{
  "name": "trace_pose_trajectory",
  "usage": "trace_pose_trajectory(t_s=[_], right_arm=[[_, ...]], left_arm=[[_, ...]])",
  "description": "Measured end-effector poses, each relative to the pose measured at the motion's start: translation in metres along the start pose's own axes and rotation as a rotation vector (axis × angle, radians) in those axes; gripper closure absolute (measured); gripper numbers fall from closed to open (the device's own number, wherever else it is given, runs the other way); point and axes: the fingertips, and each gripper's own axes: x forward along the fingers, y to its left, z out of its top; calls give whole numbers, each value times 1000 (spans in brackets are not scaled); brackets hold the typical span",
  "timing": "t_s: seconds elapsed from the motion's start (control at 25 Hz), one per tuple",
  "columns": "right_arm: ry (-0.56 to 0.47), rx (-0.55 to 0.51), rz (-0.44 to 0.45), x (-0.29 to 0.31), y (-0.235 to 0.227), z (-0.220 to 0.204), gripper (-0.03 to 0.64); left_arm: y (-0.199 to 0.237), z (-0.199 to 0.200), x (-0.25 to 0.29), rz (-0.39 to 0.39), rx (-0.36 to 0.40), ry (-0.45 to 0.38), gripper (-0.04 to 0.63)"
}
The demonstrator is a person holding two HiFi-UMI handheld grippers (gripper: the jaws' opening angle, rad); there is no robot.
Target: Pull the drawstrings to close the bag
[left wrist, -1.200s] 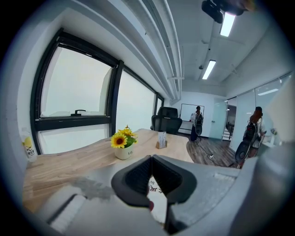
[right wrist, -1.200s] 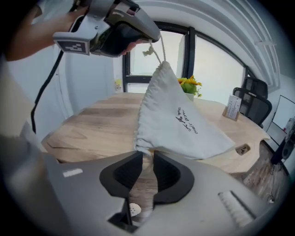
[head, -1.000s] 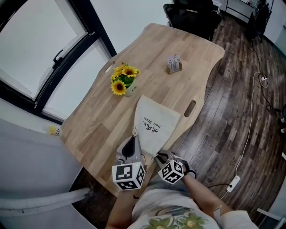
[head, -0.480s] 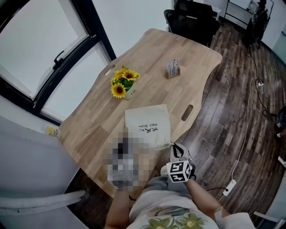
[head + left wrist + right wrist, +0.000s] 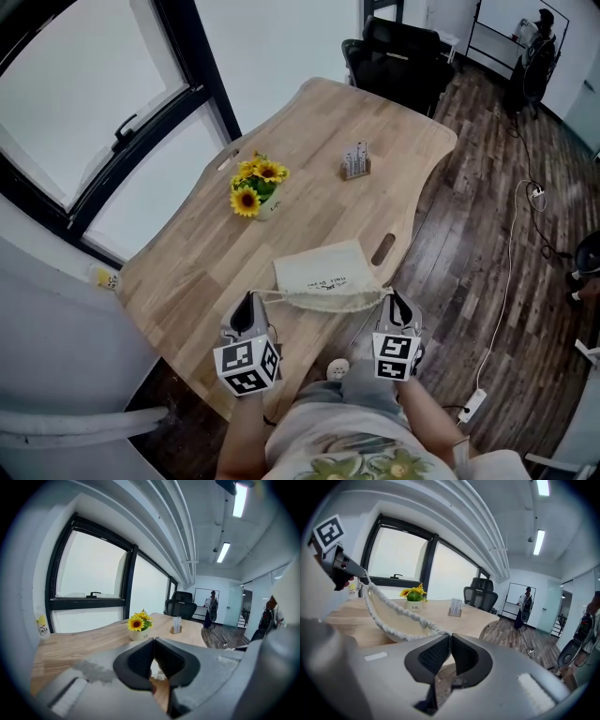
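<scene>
Item: cloth bag with drawstring, on wooden table.

- Left gripper: fingers together, clamped on one end of the drawstring; a bit of white cord shows in the slit just behind the fingertips in the left gripper view.
- Right gripper: jaws have just been closing and now stand all but together, pinching the other end of the drawstring, which enters at the fingertips in the right gripper view.
- Drawstring: stretched between the two sets of fingertips, sagging a little in the middle and threaded through the bag's mouth.
- Bag: lying flat just beyond the fingertips and between them, with its mouth towards the grippers, its rim gathered along the cord, and dark print on its upper face.
- Sunflowers: in a small white pot, well beyond the left fingertips.
- Card holder: upright, well beyond the right fingertips.
- Office chair: at the table's far end.
- Bottle: on the window ledge, off to the left of the left fingers.
</scene>
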Motion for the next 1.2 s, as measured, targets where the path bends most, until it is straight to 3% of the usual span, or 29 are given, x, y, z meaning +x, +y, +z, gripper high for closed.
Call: trace_pose_trajectory(t_s=[0.48, 0.68, 0.96, 1.2], right_arm=[[-57, 39, -17, -2, -12, 17, 575], [-89, 37, -39, -3, -17, 24, 607], [-87, 221, -64, 0, -38, 23, 612], [-134, 321, -98, -2, -61, 50, 613]], left_arm=[[0, 1, -1, 3, -14, -3, 584], [0, 0, 1, -2, -18, 3, 584], [2, -3, 3, 19, -15, 11, 584], [5, -6, 6, 77, 47, 37, 584]])
